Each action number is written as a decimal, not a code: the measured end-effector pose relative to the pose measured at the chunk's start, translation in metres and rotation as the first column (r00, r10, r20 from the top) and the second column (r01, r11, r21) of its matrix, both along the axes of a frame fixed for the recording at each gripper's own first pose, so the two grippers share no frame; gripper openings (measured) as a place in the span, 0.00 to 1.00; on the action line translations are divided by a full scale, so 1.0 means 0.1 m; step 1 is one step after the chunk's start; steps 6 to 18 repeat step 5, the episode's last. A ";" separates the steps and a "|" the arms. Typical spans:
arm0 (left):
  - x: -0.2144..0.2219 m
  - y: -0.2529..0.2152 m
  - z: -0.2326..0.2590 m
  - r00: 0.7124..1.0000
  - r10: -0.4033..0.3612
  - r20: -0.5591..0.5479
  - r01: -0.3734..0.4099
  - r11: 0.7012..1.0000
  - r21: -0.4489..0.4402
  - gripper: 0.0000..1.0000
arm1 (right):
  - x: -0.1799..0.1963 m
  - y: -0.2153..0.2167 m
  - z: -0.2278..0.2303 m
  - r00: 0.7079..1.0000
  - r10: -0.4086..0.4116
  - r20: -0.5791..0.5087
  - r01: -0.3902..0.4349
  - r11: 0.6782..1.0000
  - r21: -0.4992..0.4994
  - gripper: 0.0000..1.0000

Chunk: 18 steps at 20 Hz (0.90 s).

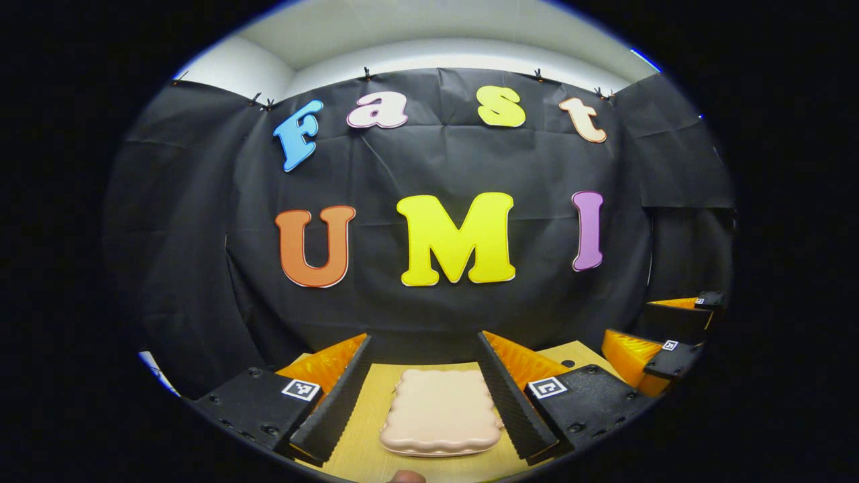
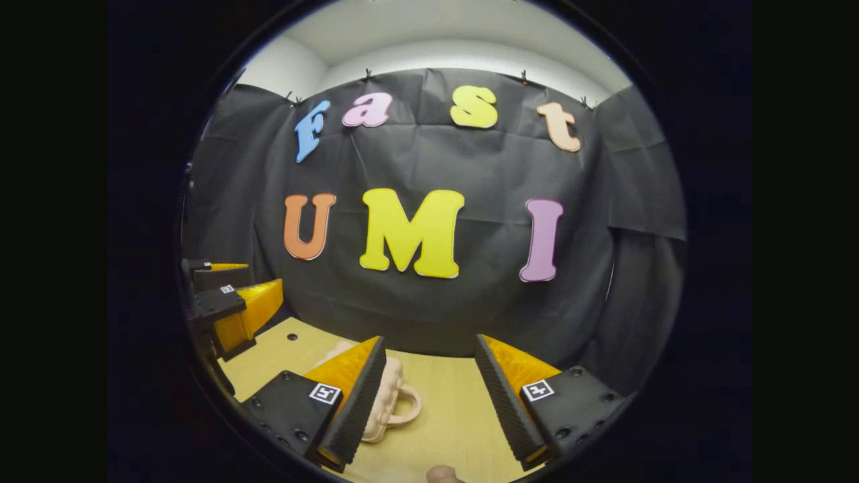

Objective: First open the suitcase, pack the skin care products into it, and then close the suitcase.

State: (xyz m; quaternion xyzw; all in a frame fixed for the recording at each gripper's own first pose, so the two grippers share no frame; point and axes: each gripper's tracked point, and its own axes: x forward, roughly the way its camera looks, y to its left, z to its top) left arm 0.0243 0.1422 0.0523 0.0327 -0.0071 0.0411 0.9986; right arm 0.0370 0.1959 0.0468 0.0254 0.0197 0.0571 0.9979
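**Suitcase shut, both grippers hovering open — opening step pending**

The small pale-pink plastic suitcase with scalloped edges (image 1: 439,412) is lying flat and closed on the light wooden desk (image 1: 366,429), toward the near edge. In the right gripper view its loop handle (image 2: 405,406) is pointing away from the lid.

The left gripper (image 1: 429,396) is hanging over the case, jaws spread wide, one finger on each side, not touching it as far as I can tell. The right gripper (image 2: 429,396) is sitting beside the handle end, jaws also wide, nothing between them.

A small rounded beige object (image 2: 443,475) is peeking in at the near desk edge; too cropped to identify. Possibly a skin care item.

Judgement on doing this step well: pin the base with one gripper, catch the lid seam on the handle side with the other, and lift slowly so the light case isn't sliding or flipping.

No brand or label readable on the case. The square coded markers (image 2: 325,393) on the gripper bodies aren't text.
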 end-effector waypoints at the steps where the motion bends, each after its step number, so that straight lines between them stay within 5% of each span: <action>1: -0.04 0.02 0.00 1.000 -0.013 -0.002 0.013 1.000 -0.003 0.96 | -0.04 0.06 0.02 1.000 -0.010 0.003 0.010 1.000 -0.003 0.79; 18: -0.12 0.11 0.00 0.999 -0.047 0.007 0.047 0.999 -0.010 0.96 | -0.19 0.26 0.02 1.000 -0.026 -0.003 0.025 0.999 -0.047 0.79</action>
